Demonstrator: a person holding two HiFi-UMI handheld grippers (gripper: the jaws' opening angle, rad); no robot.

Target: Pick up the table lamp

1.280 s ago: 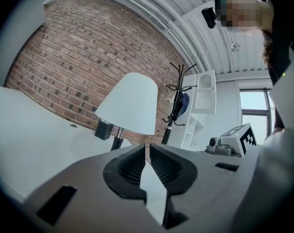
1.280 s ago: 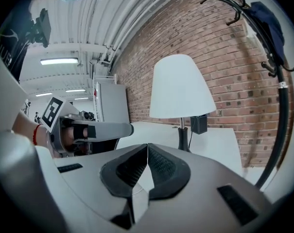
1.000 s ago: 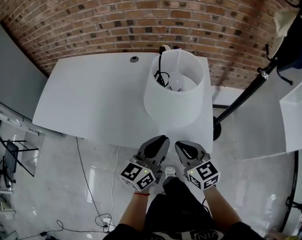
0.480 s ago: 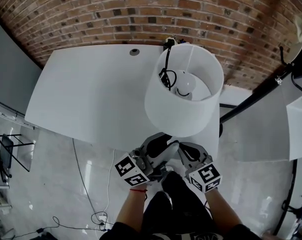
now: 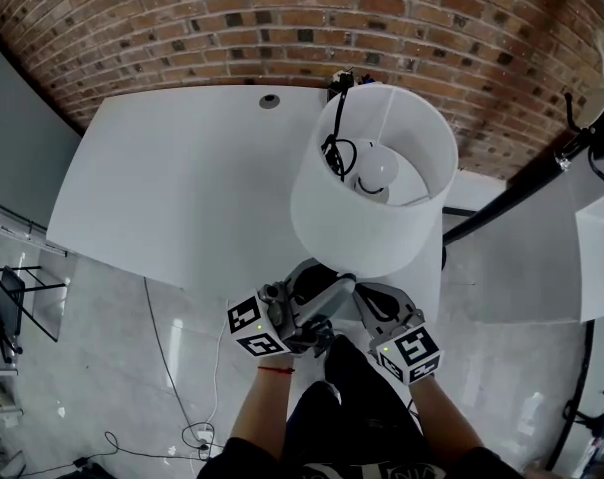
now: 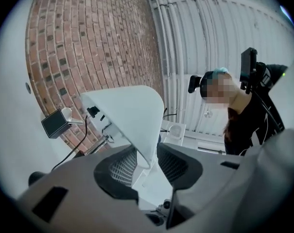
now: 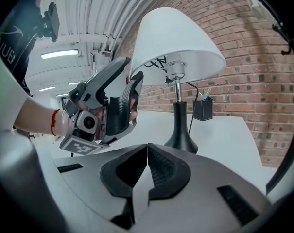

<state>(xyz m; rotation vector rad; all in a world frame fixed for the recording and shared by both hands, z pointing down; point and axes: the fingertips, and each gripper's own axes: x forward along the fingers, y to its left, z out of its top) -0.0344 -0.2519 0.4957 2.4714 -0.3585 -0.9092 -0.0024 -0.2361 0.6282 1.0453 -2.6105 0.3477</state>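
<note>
The table lamp stands at the back right of the white table [image 5: 182,188]. It has a white shade [image 5: 371,198], a bulb inside and a black base [image 7: 181,135]. My left gripper [image 5: 326,285] reaches up to the shade's near lower rim. In the left gripper view the thin edge of the shade [image 6: 132,110] runs between the two pads, and the left gripper [image 6: 147,163] is shut on it. My right gripper [image 5: 366,302] hangs just to the right, below the shade. It is shut and holds nothing, and it points at the lamp base from the right gripper [image 7: 147,152] view.
A brick wall rises behind the table. A small black box [image 7: 203,109] sits behind the lamp, with the lamp's cord running to it. A round cable hole [image 5: 270,101] is at the back edge. A black pole [image 5: 501,203] slants past the table's right end.
My left gripper has risen and rolled, and its jaws now sit on the shade's lower rim. The right gripper has sunk a little and stays shut.
</note>
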